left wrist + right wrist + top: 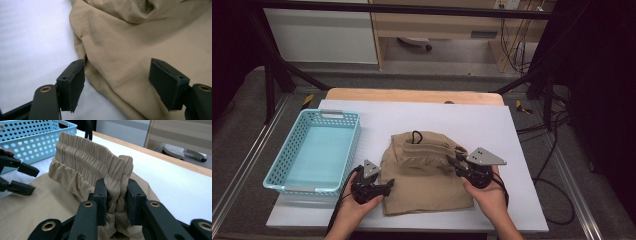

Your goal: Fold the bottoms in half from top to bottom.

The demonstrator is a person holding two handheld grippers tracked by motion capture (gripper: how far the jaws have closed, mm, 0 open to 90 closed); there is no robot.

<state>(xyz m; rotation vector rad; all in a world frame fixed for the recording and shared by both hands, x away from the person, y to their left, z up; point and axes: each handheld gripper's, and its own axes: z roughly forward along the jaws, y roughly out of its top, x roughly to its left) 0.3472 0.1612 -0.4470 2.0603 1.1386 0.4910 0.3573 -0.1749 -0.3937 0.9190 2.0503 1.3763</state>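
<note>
At the left of the tabletop [522,150] stands a light blue basket [292,187], well apart from both hands and holding nothing that I can see; just right of it the left gripper [388,185] sits low at the near left edge of the tan shorts [427,185], its fingers [75,82] spread apart with the cloth's edge lying between them, one pad at the fold and the other over the fabric, neither pressing; the shorts lie crumpled in the middle of the white sheet, waistband [92,157] raised; at the right, the right gripper [117,202] is clamped on the bunched elastic of the waistband, holding it up off the cloth. To do this step well, I judge the left fingers should slide further onto the hem so they catch every layer, then close fully before any lift; the right should keep its hold firm, so the garment rises evenly rather than slipping or trailing toward the basket.
</note>
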